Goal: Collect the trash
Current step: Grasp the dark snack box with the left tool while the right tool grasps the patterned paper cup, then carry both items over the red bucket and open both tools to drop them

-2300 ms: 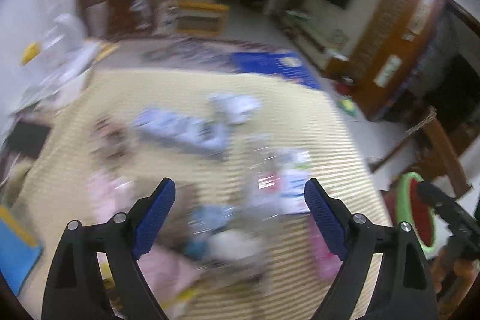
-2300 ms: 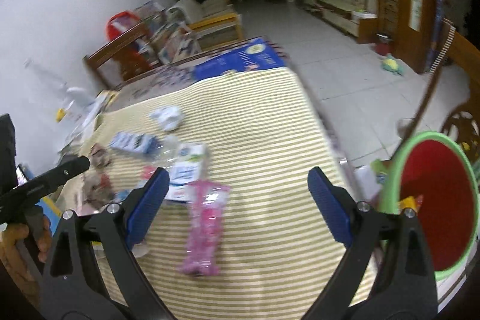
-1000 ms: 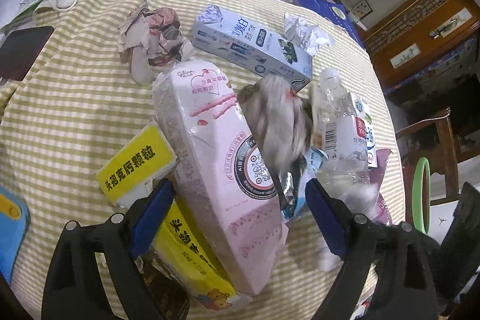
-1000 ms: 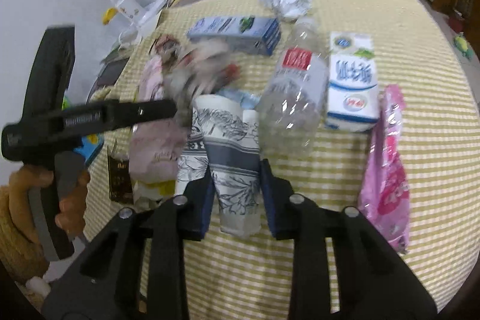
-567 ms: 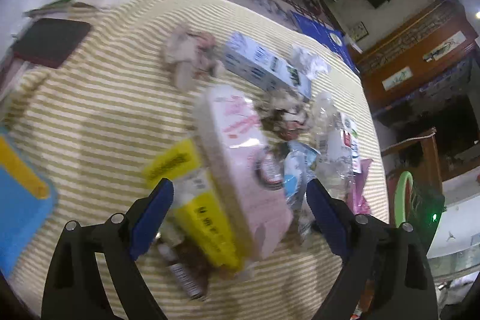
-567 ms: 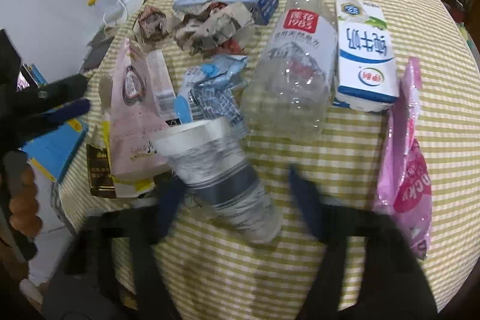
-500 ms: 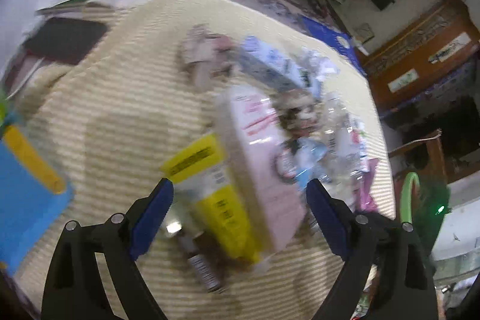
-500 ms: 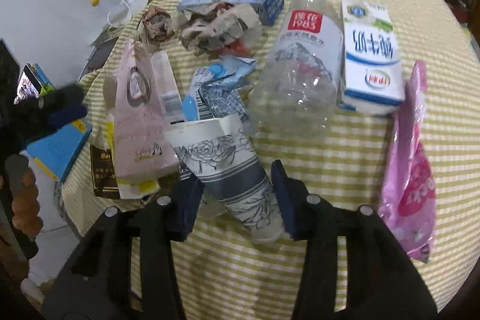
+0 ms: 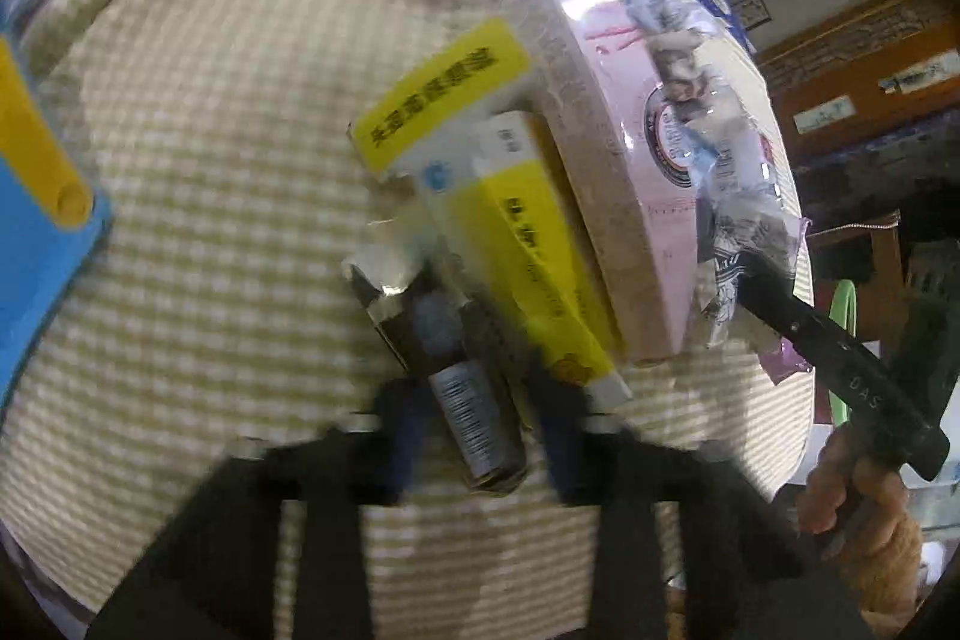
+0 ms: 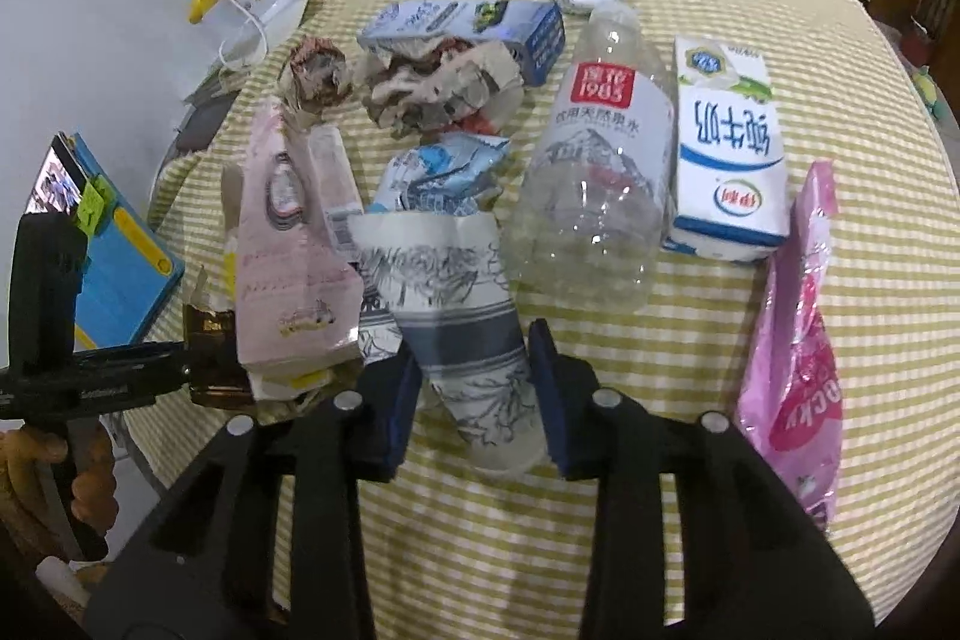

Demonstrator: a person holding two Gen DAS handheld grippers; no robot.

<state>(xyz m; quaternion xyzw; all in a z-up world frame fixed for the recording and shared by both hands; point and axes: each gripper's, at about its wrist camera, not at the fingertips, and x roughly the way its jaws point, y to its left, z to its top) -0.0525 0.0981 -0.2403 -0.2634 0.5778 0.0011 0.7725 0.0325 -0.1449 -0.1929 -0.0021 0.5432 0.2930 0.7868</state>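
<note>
Blue pads of the right gripper (image 10: 474, 394) pinch a crumpled paper cup (image 10: 462, 316), jaws just closing; the left gripper (image 9: 480, 430) has just closed on a small dark box (image 9: 456, 370) beside the pink carton (image 9: 630, 172). Both grabs look made, so next comes lifting toward a bin (probably the green rim (image 9: 840, 340)). Striped tablecloth (image 10: 780, 520), cluttered living room
</note>
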